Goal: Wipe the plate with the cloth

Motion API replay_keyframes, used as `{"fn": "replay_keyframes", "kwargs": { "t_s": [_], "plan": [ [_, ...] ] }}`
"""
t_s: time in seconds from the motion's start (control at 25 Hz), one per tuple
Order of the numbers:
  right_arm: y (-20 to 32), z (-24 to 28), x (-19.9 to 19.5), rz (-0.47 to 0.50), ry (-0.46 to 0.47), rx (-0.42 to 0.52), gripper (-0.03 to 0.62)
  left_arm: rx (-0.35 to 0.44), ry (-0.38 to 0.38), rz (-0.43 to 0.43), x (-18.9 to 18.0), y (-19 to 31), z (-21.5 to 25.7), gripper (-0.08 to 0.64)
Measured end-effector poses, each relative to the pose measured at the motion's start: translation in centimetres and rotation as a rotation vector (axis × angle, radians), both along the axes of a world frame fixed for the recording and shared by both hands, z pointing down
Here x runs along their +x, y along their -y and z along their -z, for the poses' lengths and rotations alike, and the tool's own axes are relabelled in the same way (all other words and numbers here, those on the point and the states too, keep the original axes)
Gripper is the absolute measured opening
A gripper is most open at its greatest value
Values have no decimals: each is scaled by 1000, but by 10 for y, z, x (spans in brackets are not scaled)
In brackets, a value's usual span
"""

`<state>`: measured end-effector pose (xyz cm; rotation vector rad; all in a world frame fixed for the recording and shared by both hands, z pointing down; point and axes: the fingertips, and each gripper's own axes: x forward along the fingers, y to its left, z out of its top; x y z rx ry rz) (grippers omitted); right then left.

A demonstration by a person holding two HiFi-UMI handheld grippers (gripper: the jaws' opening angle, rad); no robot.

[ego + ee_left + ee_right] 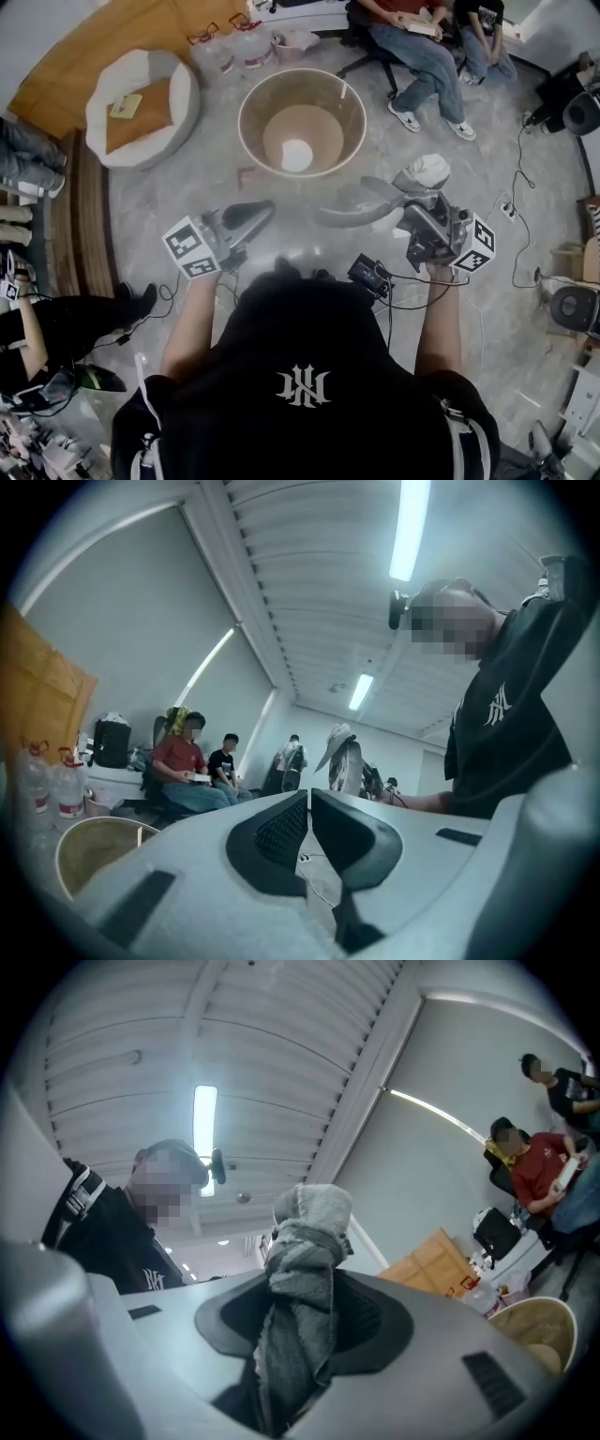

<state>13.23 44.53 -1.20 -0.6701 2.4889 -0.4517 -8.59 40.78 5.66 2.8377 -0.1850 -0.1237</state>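
Cloth [305, 1241], grey and bunched, stands pinched between the jaws of the right tool [305, 1321], which is held at the near right side of a round tub [240, 117], apart from it. A small white disc [296, 155] lies inside the tub; whether it is the plate cannot be told. The left tool [309, 808] hangs at the tub's near left side, jaws pressed together with nothing between them. Left of the tub sits a round white cushion seat [183, 89]. Beyond the tub stand water bottles [234, 52], and to its far right sit two people [422, 47].
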Motion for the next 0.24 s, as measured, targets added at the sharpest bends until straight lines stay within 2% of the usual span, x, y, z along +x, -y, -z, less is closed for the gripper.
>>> {"fn": "replay_keyframes", "kwargs": {
  "t_s": [0.12,0.24],
  "plan": [
    [-19,-17,24,-3,46,-46,158,-33,-15,-11,32,-25,-1,17],
    [-62,-50,45,2,91,-151,158,-116,-8,-30,62,-77,-24,17]
  ]
}}
